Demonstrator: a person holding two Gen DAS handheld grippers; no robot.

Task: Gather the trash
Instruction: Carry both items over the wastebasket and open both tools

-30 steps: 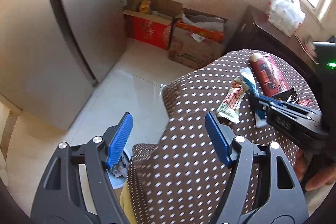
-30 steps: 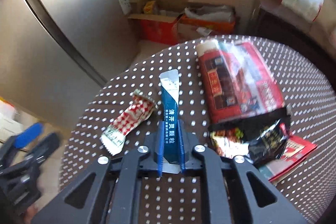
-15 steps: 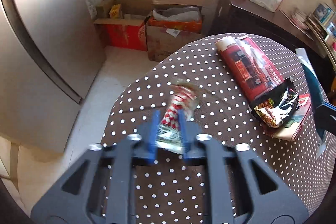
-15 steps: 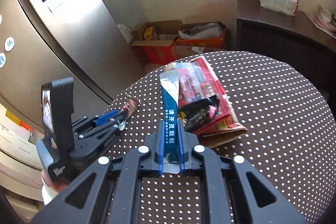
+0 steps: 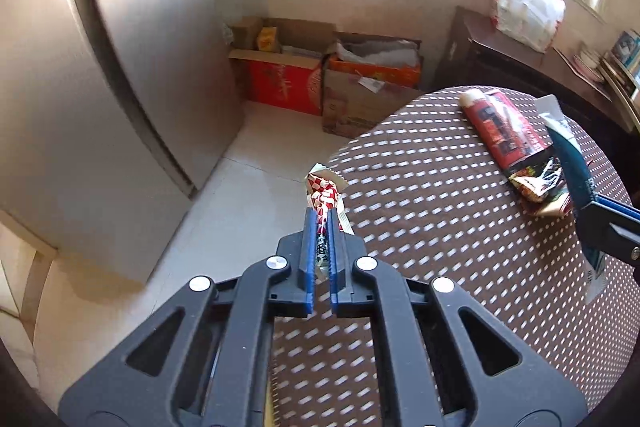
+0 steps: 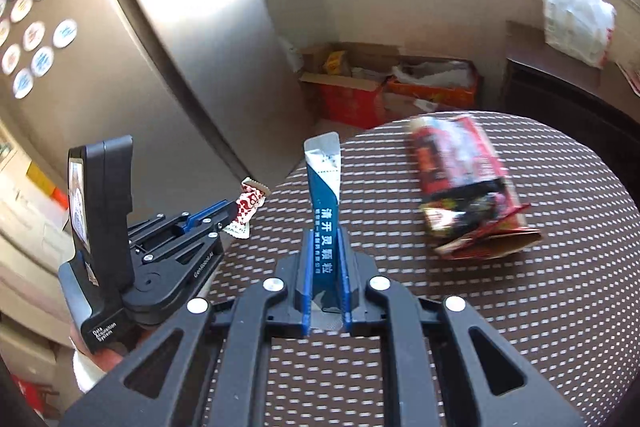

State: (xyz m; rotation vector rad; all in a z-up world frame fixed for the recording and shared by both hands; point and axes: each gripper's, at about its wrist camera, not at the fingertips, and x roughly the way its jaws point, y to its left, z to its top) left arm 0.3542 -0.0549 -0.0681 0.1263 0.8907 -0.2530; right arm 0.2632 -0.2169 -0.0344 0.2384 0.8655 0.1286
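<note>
Your left gripper [image 5: 319, 227] is clamped shut on the red-and-white checked wrapper [image 5: 324, 195], which hangs clear of the table [image 5: 440, 227] just past its left edge. Your right gripper [image 6: 325, 247] is pinched tight on the blue sachet [image 6: 325, 187], raised above the near-left part of the tablecloth. Both pieces look secure, so carry them off without loosening either grip, and hold the wrists level so the thin foils don't slide out. More trash waits near the far right edge: the red snack packet [image 6: 452, 155] and the dark crumpled bag [image 6: 468, 211] touching its near end. No bin shows in either view.
</note>
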